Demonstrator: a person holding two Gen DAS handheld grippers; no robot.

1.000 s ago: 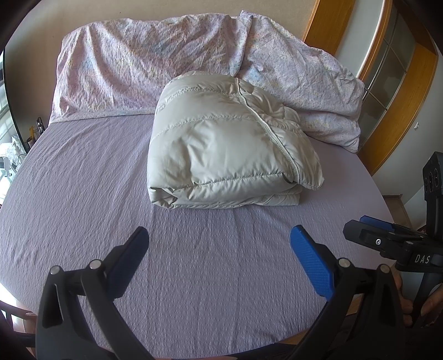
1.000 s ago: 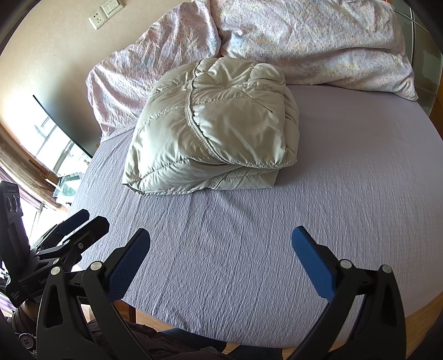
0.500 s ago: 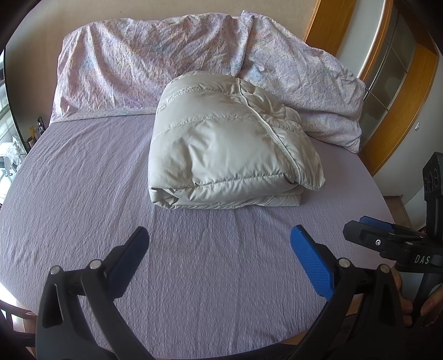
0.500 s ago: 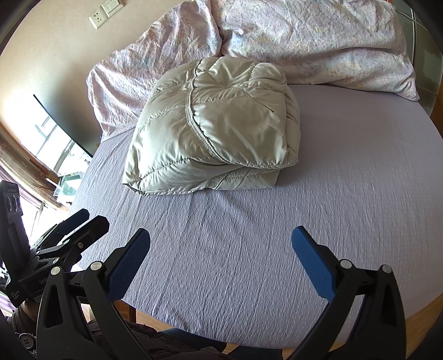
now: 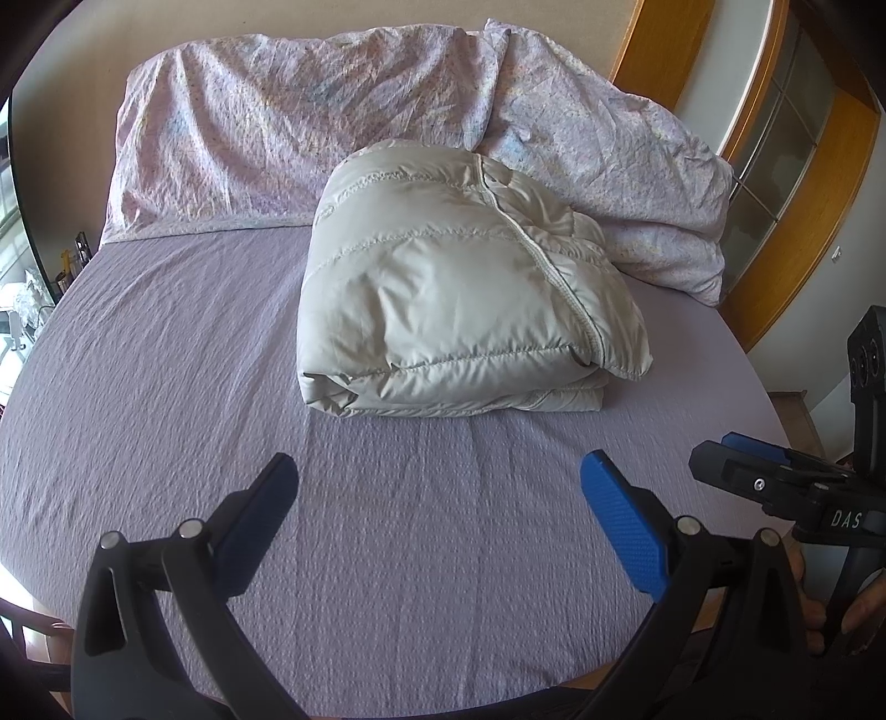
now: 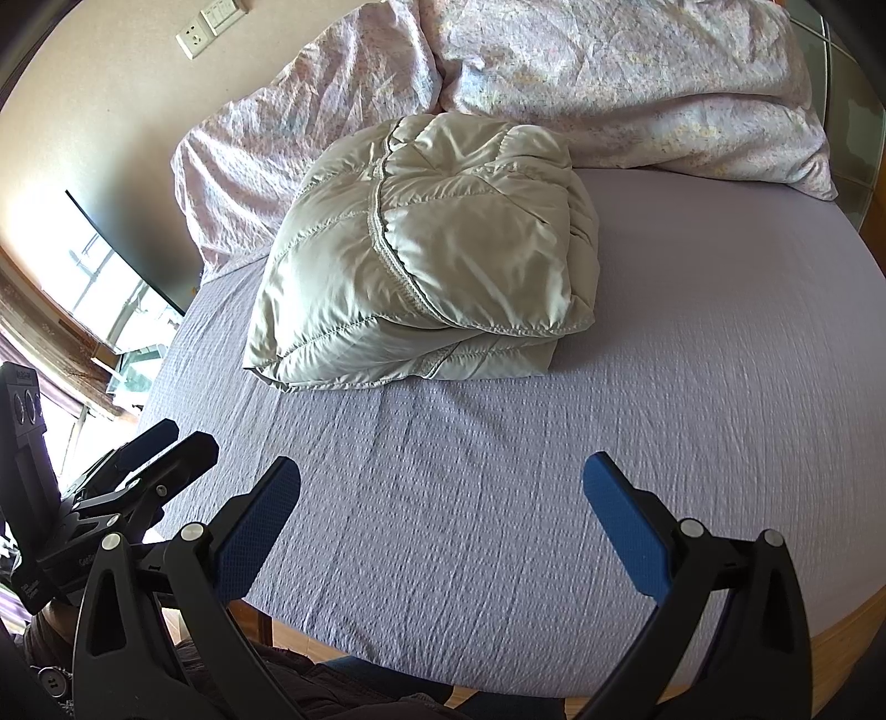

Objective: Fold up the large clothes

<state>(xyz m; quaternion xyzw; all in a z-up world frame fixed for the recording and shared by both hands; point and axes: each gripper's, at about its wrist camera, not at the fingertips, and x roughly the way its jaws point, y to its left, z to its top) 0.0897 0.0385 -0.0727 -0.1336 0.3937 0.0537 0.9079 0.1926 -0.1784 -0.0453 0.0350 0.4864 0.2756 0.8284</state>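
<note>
A pale grey-beige puffer jacket [image 5: 459, 299] lies folded into a thick bundle on the purple bed sheet [image 5: 166, 399], near the pillows. It also shows in the right wrist view [image 6: 432, 255]. My left gripper [image 5: 437, 509] is open and empty, held over the sheet well short of the jacket. My right gripper [image 6: 443, 509] is open and empty, also over the sheet in front of the jacket. Each gripper shows at the edge of the other's view, the right one [image 5: 786, 487] and the left one [image 6: 111, 487].
Two pink patterned pillows [image 5: 277, 127] [image 5: 609, 166] lean on the wall behind the jacket. A wooden-framed glass door [image 5: 786, 166] stands to the right of the bed. A window [image 6: 99, 299] and wall sockets [image 6: 210, 22] are on the left.
</note>
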